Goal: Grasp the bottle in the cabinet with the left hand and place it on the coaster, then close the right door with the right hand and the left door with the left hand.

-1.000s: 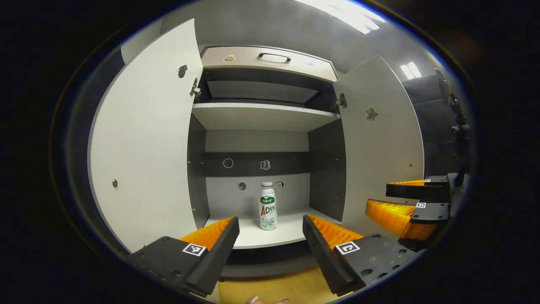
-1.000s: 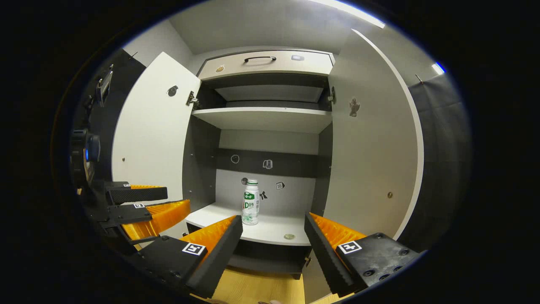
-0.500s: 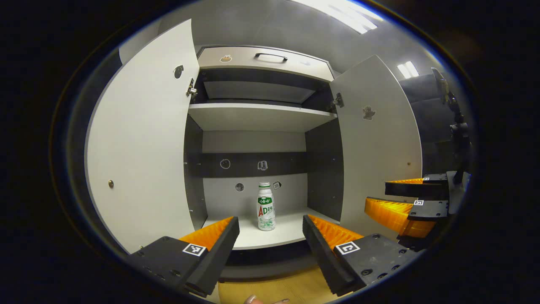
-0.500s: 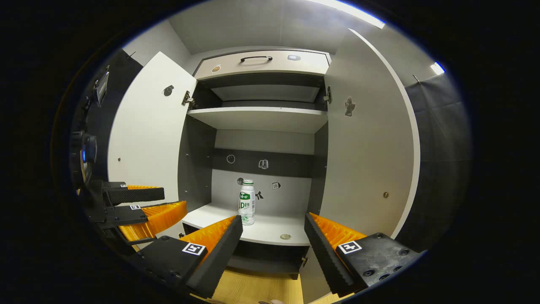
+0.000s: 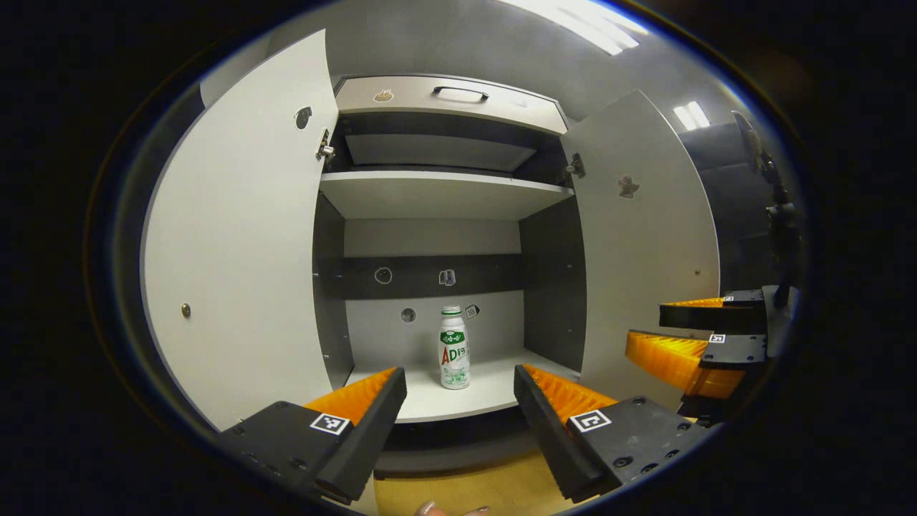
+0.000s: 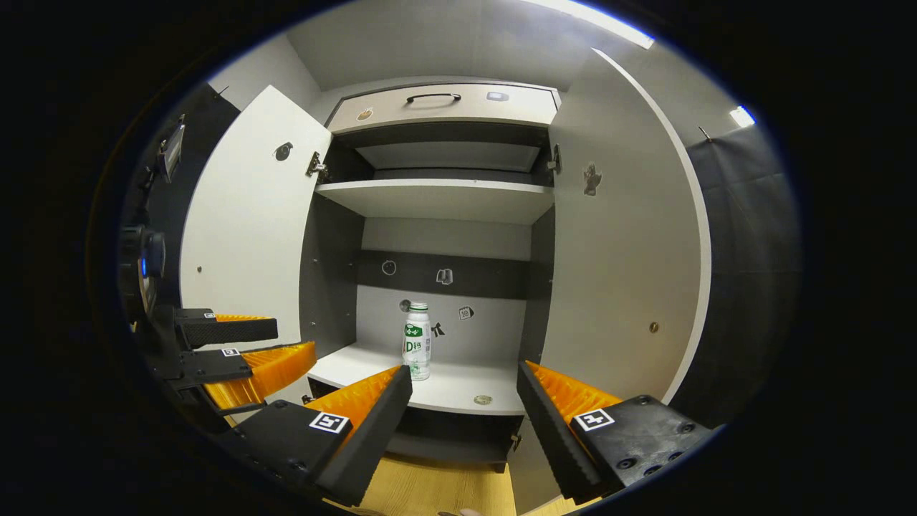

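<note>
Standing upright on the lower shelf (image 5: 494,390) of the open cabinet (image 5: 444,215), the bottle (image 5: 454,347) sits toward the back, close to the rear panel, with its white body and green label facing out. In the left gripper view it lies straight ahead between the two fingers of the left gripper (image 5: 458,390), whose jaws are spread wide with nothing between them and are well short of the bottle. The right gripper (image 6: 464,390) is likewise held in front of the cabinet, jaws wide apart and holding nothing; in the right gripper view the bottle (image 6: 416,350) appears just above the tip of its left-hand finger. A small round coaster (image 6: 483,400) lies near the front edge of the same shelf, apart from the bottle. Both doors stand swung outward: the left door (image 5: 243,236) and the right door (image 5: 645,244) flank the opening. Above are an upper shelf (image 5: 444,193) and a drawer (image 5: 451,100) with a dark handle. The right gripper (image 5: 698,344) also shows at the right of the left gripper view, beside the right door, and the left gripper (image 6: 236,355) at the left of the right gripper view, beside the left door (image 6: 251,222).
</note>
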The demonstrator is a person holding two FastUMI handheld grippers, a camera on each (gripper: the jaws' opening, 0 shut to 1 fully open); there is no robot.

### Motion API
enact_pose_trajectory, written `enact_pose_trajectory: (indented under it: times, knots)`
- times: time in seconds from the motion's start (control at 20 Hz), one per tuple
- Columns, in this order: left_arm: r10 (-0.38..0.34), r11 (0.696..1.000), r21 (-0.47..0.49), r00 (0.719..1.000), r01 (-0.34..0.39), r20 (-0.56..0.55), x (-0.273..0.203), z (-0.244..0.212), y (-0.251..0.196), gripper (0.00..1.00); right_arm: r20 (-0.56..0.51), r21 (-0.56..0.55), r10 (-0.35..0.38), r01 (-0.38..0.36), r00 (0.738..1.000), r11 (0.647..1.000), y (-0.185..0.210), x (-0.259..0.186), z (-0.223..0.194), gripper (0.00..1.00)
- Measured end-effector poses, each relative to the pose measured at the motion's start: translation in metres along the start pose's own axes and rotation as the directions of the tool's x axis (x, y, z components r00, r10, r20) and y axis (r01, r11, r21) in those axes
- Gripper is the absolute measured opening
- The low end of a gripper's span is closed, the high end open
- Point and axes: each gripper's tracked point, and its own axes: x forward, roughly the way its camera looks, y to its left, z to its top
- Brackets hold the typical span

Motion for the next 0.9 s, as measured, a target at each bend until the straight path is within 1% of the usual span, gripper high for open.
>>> enact_pose_trajectory:
  times: [0.2,0.4,0.45,0.6,0.7,0.8,0.9]
  knots:
    - [-0.035,0.999,0.002,0.999,0.035,-0.007,0.008,-0.005,0.001,0.95,-0.006,-0.01,-0.032,0.032,0.999,0.999,0.0,-0.008,0.0,0.98]
    - [-0.075,0.997,-0.017,0.997,0.074,-0.008,0.033,-0.011,0.002,0.95,-0.001,-0.014,-0.066,0.066,0.998,0.998,-0.001,-0.017,0.003,0.98]
    - [-0.08,0.997,-0.024,0.997,0.08,-0.009,0.043,-0.014,0.002,0.95,0.001,-0.013,-0.064,0.064,0.998,0.998,0.0,-0.018,0.003,0.98]
    - [-0.066,0.998,-0.017,0.998,0.066,-0.012,0.078,-0.02,0.004,0.96,0.013,-0.034,-0.053,0.053,0.999,0.998,-0.002,-0.01,0.002,0.98]
    - [-0.051,0.999,-0.01,0.999,0.051,-0.006,0.107,-0.024,0.005,0.96,0.006,-0.049,-0.023,0.023,1.0,0.999,-0.001,0.0,-0.004,0.98]
    - [-0.055,0.998,0.0,0.998,0.055,-0.011,0.138,-0.031,0.0,0.96,-0.001,-0.05,0.001,-0.001,1.0,0.999,-0.001,0.01,-0.009,0.98]
    - [-0.037,0.999,0.01,0.999,0.037,-0.005,0.168,-0.037,0.001,0.95,-0.008,-0.044,0.023,-0.023,1.0,0.999,-0.002,0.021,-0.014,0.98]
